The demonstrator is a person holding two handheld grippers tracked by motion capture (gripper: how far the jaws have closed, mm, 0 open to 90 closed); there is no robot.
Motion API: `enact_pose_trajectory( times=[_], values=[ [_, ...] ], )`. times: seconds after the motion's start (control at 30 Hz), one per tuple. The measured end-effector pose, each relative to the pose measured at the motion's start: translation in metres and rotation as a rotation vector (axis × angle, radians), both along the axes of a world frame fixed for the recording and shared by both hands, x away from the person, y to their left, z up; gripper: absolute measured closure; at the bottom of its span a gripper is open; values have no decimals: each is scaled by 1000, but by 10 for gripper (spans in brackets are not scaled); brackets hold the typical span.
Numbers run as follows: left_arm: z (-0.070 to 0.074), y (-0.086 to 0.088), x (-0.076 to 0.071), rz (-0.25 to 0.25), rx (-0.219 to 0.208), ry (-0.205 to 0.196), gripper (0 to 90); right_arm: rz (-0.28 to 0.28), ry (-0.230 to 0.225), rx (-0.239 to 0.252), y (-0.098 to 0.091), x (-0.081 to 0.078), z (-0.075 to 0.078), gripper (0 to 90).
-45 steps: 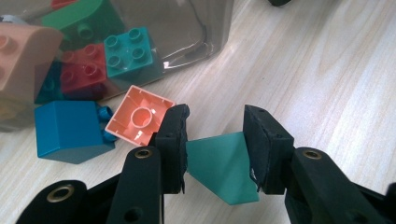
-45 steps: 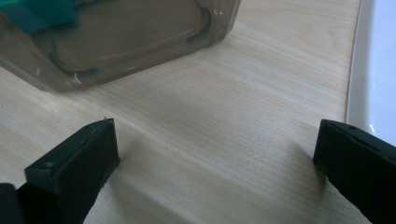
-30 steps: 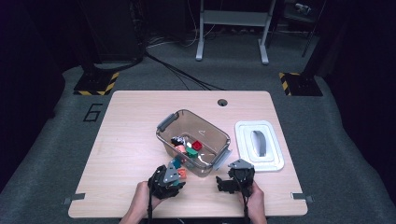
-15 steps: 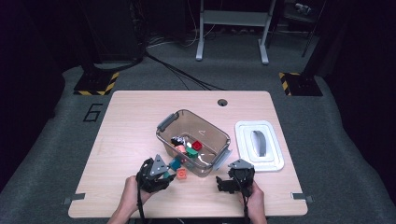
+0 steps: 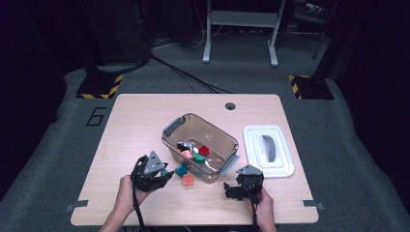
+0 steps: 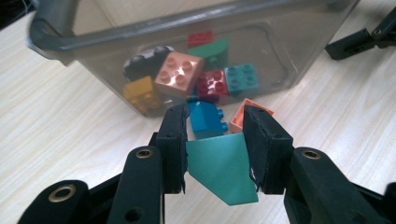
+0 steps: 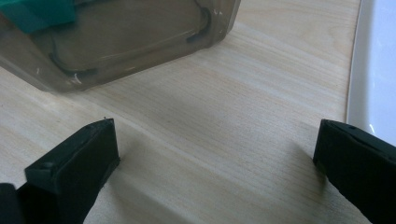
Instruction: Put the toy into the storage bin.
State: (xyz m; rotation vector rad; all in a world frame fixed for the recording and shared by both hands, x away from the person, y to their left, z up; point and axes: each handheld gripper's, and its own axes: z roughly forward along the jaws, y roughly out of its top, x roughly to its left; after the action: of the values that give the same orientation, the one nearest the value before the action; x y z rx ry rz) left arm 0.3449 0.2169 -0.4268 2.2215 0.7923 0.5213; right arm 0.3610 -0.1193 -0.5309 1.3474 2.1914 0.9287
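On the left side of the table (image 5: pixel 125 125), near its front edge, I see my left gripper (image 5: pixel 162 178) pinching a teal block (image 6: pixel 223 169) between its two black jaws. From the left gripper view the block looks like a smooth, sloped wedge with sharp edges and a flat matte face, lifted clear of the wood and held squarely by both pads. Just past it on the tabletop lie a blue studded brick (image 6: pixel 205 119) and an orange brick (image 6: pixel 240 117), side by side and close to the wall of the clear plastic bin (image 5: pixel 176 126). Through that wall I make out a pink four-stud brick (image 6: pixel 179 73), a yellow one (image 6: pixel 139 92), a dark red one (image 6: pixel 212 85), a teal one (image 6: pixel 241 78) and a green piece (image 6: pixel 211 52) piled together. Further right, my right gripper (image 5: pixel 231 189) rests low by the bin's near corner with its jaws spread wide over bare wood, nothing between them. At the far right the white lid (image 5: pixel 268 157) lies flat on the table, apart from the bin.
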Motion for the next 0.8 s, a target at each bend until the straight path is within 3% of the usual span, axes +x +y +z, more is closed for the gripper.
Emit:
enact_pose_trajectory(
  times=[0.13, 0.27, 0.43, 0.8],
  values=[
    [9, 3, 5, 6, -22, 11, 612, -1, 1, 0, 0, 0, 0, 0],
    [23, 5, 9, 14, -26, -10, 612, -7, 7, 5, 1, 0, 0, 0],
    [39, 5, 14, 18, -63, -17, 612, -5, 5, 4, 0, 0, 0, 0],
    [69, -4, 34, 25, -56, -70, 612, -4, 2, 2, 0, 0, 0, 0]
  ],
)
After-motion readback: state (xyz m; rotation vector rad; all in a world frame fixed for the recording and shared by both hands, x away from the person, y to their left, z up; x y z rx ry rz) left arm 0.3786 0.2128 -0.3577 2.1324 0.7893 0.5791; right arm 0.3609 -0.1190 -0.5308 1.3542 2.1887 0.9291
